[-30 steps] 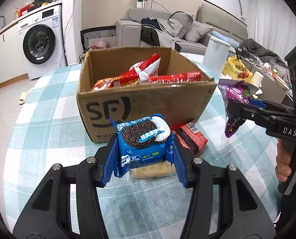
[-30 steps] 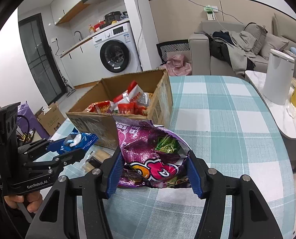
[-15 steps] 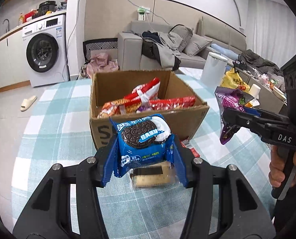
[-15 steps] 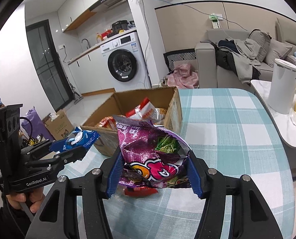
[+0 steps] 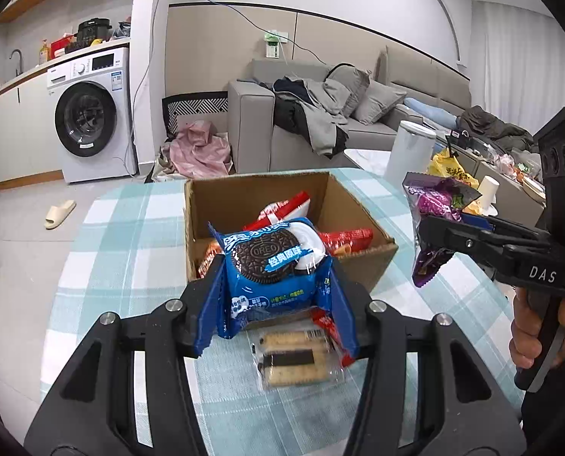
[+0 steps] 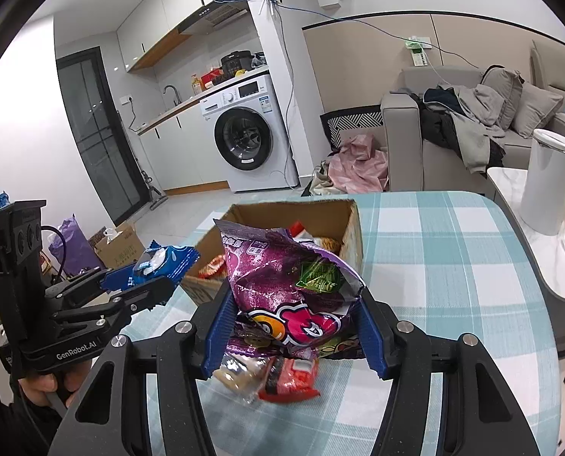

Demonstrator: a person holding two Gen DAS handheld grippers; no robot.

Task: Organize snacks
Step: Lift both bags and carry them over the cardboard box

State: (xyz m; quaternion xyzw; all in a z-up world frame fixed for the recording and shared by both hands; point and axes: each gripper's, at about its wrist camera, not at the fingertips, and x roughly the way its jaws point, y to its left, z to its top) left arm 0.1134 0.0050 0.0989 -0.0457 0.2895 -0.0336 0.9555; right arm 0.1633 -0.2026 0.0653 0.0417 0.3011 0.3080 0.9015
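My left gripper (image 5: pixel 275 304) is shut on a blue Oreo pack (image 5: pixel 273 269), held up in front of an open cardboard box (image 5: pixel 358 205) with red snack packs (image 5: pixel 343 237) inside. My right gripper (image 6: pixel 294 326) is shut on a purple snack bag (image 6: pixel 286 288), lifted near the same box (image 6: pixel 353 224). In the left wrist view the right gripper (image 5: pixel 430 235) with the purple bag (image 5: pixel 434 205) hangs to the right of the box. Seen from the right wrist, the left gripper (image 6: pixel 149 288) carries the Oreo pack (image 6: pixel 168 260) at the left.
A clear cracker pack (image 5: pixel 294 357) and a red pack (image 5: pixel 326 323) lie on the checked tablecloth (image 5: pixel 130 235) below my left gripper. The same two, cracker pack (image 6: pixel 240 370) and red pack (image 6: pixel 294 376), lie under my right gripper. A white canister (image 6: pixel 548 182) stands on a side table at the right.
Both grippers have risen with their packs. The box now looks lower and farther, and the packs left on the cloth have come into view beneath the grippers.
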